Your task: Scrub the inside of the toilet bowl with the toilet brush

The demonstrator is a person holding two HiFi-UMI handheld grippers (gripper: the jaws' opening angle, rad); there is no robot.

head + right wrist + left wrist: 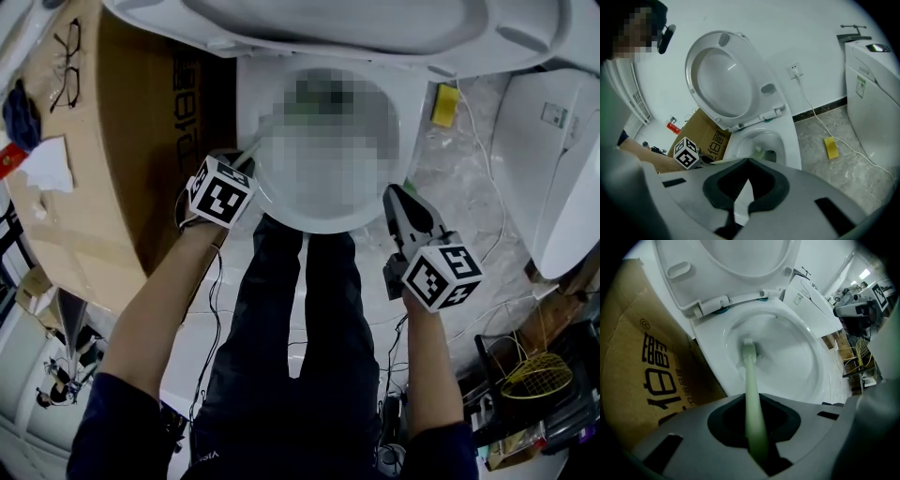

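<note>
Toilet brush (751,390), clamped by its handle in left gripper (757,430) inside toilet bowl (801,364), could twist loose under scrubbing pressure; right gripper (740,199) closed, empty.

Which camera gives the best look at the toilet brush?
The left gripper view: the toilet brush runs, handle to bristles, into the toilet bowl. The head view shows only a handle stub; the right gripper view, a tiny greenish speck.

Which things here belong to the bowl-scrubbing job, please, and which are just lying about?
In use: toilet brush, toilet bowl, left gripper holding the brush.
Lying about: cardboard box, yellow block, glasses, white cable.
</note>
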